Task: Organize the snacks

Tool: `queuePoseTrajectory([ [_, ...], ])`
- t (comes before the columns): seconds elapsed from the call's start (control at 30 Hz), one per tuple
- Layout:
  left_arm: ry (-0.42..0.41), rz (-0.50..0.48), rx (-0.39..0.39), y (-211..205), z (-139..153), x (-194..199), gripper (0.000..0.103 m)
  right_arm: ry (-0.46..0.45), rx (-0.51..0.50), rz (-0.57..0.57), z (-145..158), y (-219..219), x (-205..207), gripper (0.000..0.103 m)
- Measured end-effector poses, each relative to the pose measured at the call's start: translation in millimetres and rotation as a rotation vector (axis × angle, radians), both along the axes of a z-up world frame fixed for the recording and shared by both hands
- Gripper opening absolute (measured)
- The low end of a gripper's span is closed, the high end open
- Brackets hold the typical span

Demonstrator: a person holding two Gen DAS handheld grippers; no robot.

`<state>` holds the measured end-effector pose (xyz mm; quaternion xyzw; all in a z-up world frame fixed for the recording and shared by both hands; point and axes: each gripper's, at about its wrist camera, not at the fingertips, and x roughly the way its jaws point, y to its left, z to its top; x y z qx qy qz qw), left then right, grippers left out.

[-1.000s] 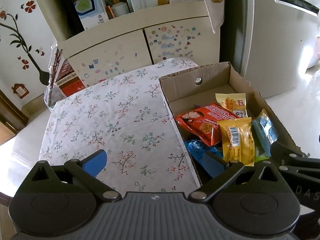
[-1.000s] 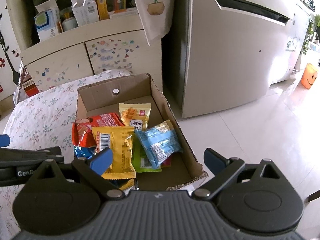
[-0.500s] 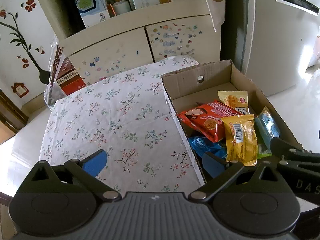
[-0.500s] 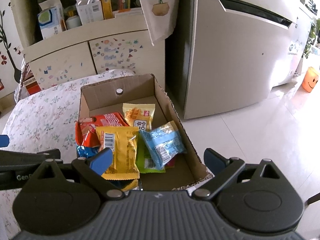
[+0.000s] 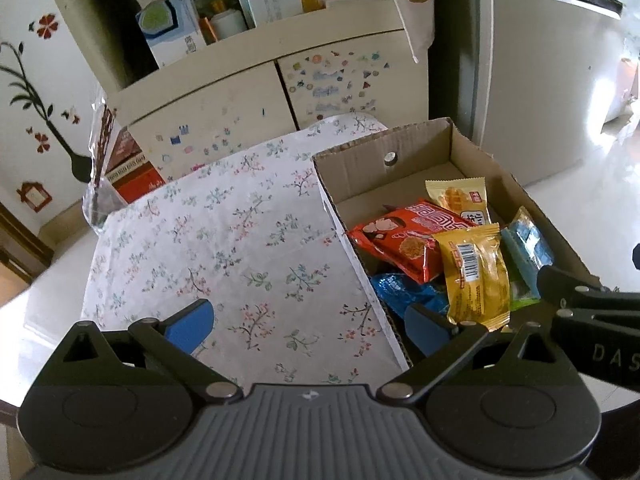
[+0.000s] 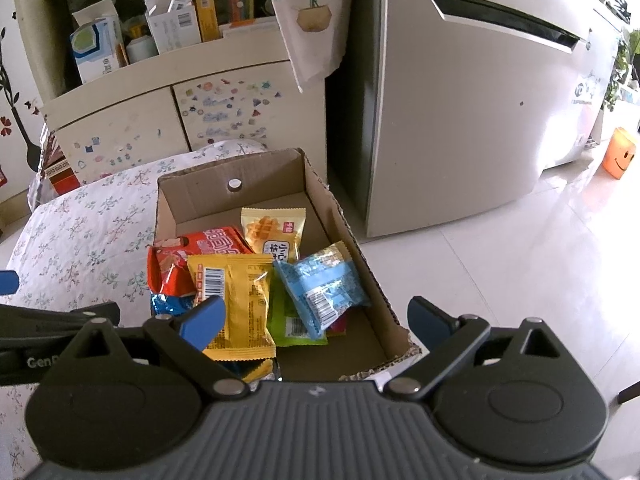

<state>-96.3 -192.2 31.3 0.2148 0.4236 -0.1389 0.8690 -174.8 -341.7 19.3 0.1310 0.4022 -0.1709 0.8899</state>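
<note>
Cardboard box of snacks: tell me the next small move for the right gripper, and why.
Probably lower the right gripper onto the yellow barcode packet in the cardboard box. Its jaws are open and empty above the box, and that packet lies on top of the pile, nearest the fingers. The left gripper is also open, over the floral cloth.

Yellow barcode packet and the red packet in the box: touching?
Touching. In the right wrist view the yellow barcode packet lies overlapping the red packet, covering its near edge with no gap; the left wrist view shows the same overlap inside the cardboard box.
</note>
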Motion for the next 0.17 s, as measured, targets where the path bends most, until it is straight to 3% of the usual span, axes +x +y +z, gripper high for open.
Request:
queuePoseTrajectory([
  [0.17, 0.008, 0.0, -0.005, 7.8, -0.3, 1.8, 0.103, -0.006, -0.006, 0.017, 0.9, 6.8, 1.2, 0.097],
])
